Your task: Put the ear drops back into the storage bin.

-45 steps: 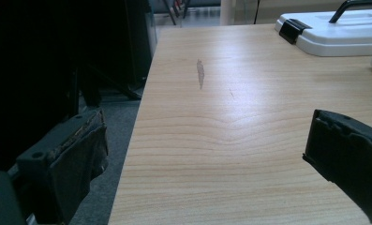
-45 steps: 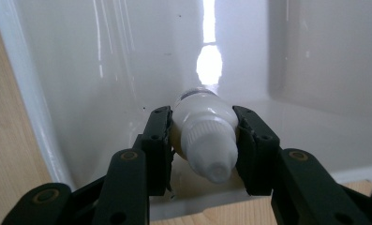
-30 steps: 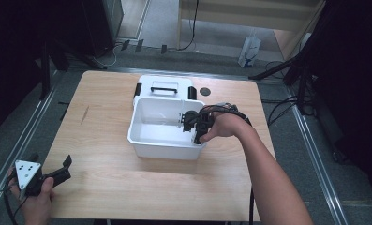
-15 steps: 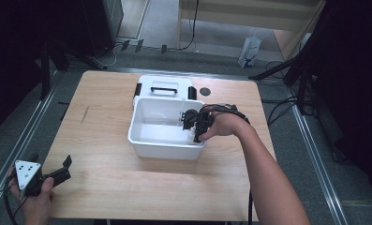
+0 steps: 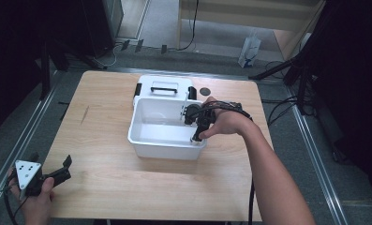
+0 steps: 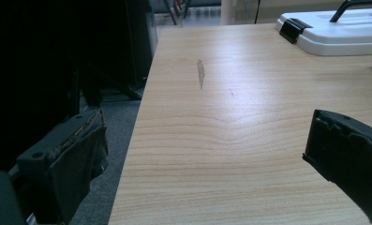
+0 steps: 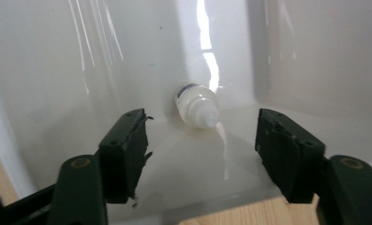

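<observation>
Lying in one white bin [image 5: 167,143], one small bottle [image 7: 196,105] — right gripper [image 7: 202,154] spread empty above; left gripper [image 6: 207,161] spread too.

Desk [image 5: 104,187]: we see pale wood, one dark streak [image 6: 200,74].
Disc [image 5: 204,91]: small, dark, just beside the lid [image 5: 163,87].
Floor [image 5: 15,136]: grey.

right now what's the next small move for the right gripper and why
Probably ease the right gripper forward and down into the white bin until its open fingers straddle the small white bottle. The bottle lies on the bin floor against the far wall, ahead of the fingers, with nothing gripped. The left gripper rests apart at the table's near corner.
</observation>
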